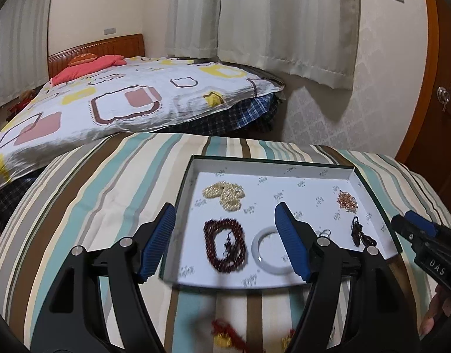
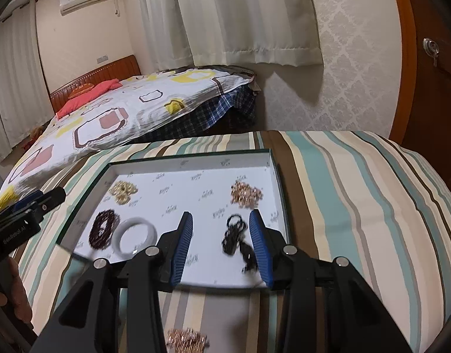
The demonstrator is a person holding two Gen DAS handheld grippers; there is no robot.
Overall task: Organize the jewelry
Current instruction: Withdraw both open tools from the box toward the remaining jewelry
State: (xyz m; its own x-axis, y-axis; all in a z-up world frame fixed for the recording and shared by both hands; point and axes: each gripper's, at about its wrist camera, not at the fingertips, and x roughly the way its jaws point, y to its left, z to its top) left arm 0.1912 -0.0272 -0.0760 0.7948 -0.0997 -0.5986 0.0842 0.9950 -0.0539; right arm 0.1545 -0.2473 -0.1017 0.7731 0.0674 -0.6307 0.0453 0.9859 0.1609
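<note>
Status: both empty | right gripper [image 2: 221,245] jaws wide over shallow white cardboard tray [image 2: 196,158] | tangled black cord necklace [image 2: 235,239] between pads, toward 1 o'clock, long axis 11-to-5 | left gripper [image 1: 225,242] wide, farther | rose-gold chain pile [image 2: 186,339] outside tray, 6 o'clock.

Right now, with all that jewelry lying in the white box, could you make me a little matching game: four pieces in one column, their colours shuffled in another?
Pieces:
1. Bangle
2. Bead strand beside the bangle
3. Heap in the far left part of the box
4. Heap in the far right part of the box

Colours:
A. Rose gold, coppery
B. Dark red
C. White
D. Pale cream gold

Pairs: 1-C, 2-B, 3-D, 4-A

All four lie inside the box, apart from one another.
</note>
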